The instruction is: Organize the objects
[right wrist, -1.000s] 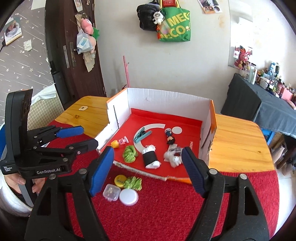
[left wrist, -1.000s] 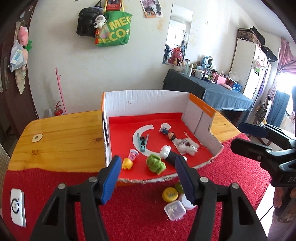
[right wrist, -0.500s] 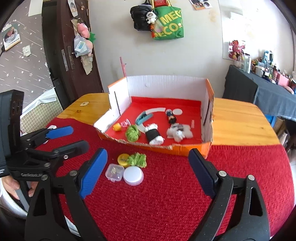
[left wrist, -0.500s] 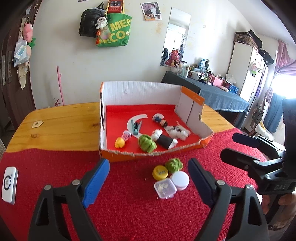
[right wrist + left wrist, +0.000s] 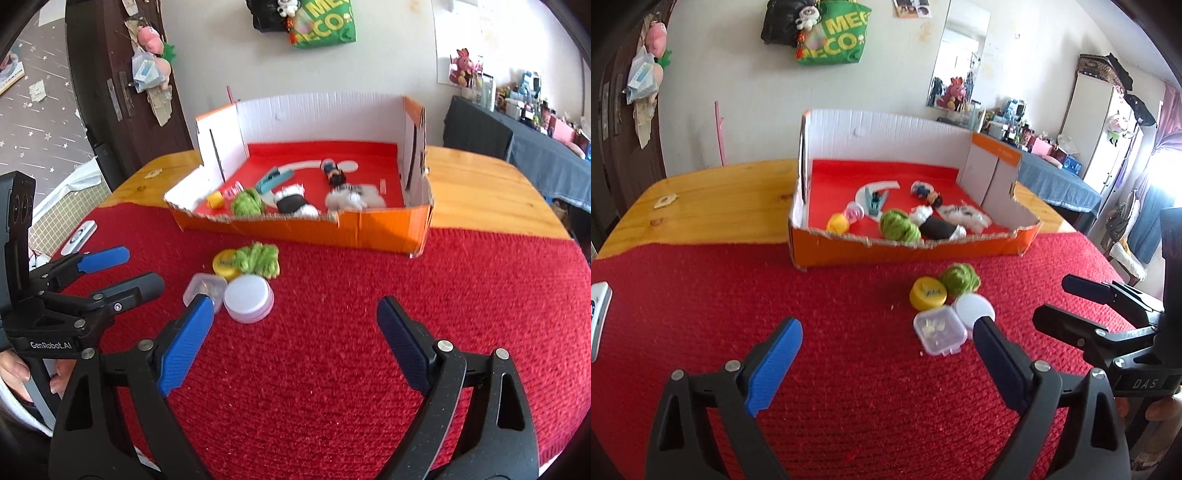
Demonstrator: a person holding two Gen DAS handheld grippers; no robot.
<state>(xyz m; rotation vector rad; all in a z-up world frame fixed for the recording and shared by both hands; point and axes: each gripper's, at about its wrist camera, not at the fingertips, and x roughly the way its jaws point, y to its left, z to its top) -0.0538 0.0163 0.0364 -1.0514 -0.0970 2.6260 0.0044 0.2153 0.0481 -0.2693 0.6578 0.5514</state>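
Both grippers hover spread wide over the red mat, nothing held.

Four loose items sit together on the red mat point(image 5: 701, 295) in front of the cardboard box point(image 5: 908, 251): a yellow cap point(image 5: 928, 293), a green yarn ball point(image 5: 959, 278), a white lid point(image 5: 973, 306) and a clear plastic case point(image 5: 939, 330). The left gripper point(image 5: 886, 354) has its fingers released; the case and lid lie just ahead of its right fingertip. The right gripper point(image 5: 295, 325) is likewise released, its left fingertip just beside the case point(image 5: 205, 288) and lid point(image 5: 248, 298).
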